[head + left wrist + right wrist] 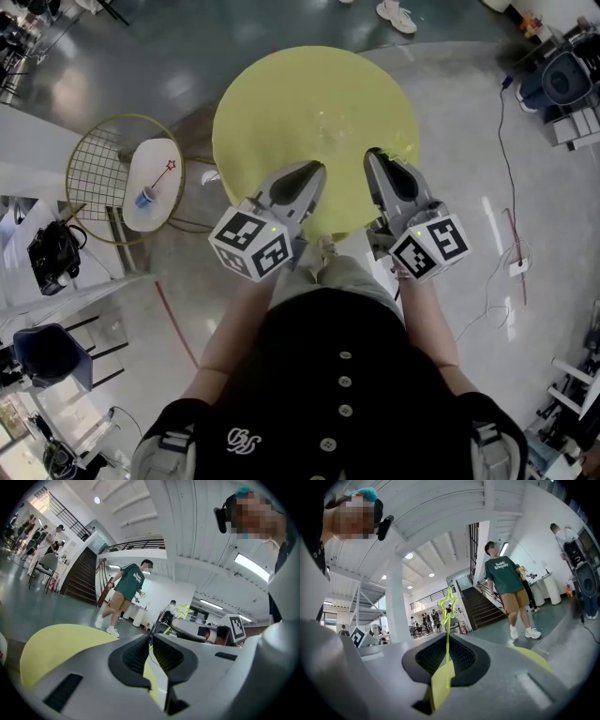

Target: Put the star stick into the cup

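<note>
My right gripper (447, 638) is shut on a thin yellow-green star stick (447, 645). The stick stands up between the dark pads, with its hollow star at the top. In the head view both grippers hover over the near edge of a round yellow table (281, 103), the right gripper (371, 156) beside the left gripper (319, 169). The left gripper (151, 637) is shut, with nothing between its pads. Something faint and clear (330, 125), perhaps a cup, stands mid-table. On a small white side table (155, 159) to the left are a blue cup (145, 197) and a red star stick (163, 176).
A gold wire chair (98, 173) stands against the side table. A person in a green shirt (505, 578) walks beyond the yellow table, near a staircase (82, 576). Cables (506, 202) run across the shiny floor at the right, and equipment (562, 84) sits at the far right.
</note>
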A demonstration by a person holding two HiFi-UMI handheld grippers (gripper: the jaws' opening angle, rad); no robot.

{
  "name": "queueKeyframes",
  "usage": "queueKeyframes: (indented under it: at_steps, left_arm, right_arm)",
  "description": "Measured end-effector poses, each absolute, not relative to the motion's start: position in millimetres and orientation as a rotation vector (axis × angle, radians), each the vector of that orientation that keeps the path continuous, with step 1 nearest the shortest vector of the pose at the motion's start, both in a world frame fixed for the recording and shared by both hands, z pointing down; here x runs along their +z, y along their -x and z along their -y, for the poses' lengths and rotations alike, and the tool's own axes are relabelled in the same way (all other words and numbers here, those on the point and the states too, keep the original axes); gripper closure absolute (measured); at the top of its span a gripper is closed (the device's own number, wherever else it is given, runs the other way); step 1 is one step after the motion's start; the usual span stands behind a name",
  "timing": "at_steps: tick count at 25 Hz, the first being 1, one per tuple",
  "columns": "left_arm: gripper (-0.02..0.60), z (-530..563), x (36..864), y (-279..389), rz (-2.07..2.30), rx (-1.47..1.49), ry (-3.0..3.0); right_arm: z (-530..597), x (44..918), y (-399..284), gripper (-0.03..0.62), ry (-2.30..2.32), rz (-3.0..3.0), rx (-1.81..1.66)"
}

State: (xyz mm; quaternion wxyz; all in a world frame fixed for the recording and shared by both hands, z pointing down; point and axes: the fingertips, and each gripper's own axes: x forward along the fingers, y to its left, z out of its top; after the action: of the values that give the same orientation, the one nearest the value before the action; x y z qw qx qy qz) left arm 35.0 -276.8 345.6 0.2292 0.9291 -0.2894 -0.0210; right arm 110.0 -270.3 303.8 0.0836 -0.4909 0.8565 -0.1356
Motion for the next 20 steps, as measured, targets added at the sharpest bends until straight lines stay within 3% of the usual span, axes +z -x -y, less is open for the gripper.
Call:
queueKeyframes:
  at_steps: [20]
  left_arm:
    - [0.548,358,353,-22,0.953,-0.083,-2.483]
  right_arm:
    - [366,299,-123,0.579,1.410,-2.563,-0.389]
